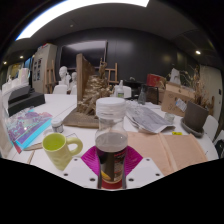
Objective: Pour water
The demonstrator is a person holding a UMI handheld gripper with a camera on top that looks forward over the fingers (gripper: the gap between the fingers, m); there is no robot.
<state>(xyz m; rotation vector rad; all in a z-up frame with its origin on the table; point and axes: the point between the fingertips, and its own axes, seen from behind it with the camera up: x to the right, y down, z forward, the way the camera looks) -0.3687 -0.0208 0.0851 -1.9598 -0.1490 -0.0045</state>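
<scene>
A clear plastic bottle (pixel 111 140) with a white cap and dark liquid in its lower part stands upright between my fingers. My gripper (pixel 112 160) is shut on the bottle, with the magenta pads (pixel 93 157) pressed against both its sides. A yellow-green mug (pixel 59 150) stands on the white table (pixel 40 165) just left of the bottle, its handle turned toward the bottle. The bottle's base is hidden behind my fingers.
A wooden block tower (pixel 88 90) on a board stands beyond the bottle. Papers (pixel 150 118) lie to the right, a brown board (pixel 172 150) near right, a colourful packet (pixel 27 128) at the left. Chairs and shelves stand farther back.
</scene>
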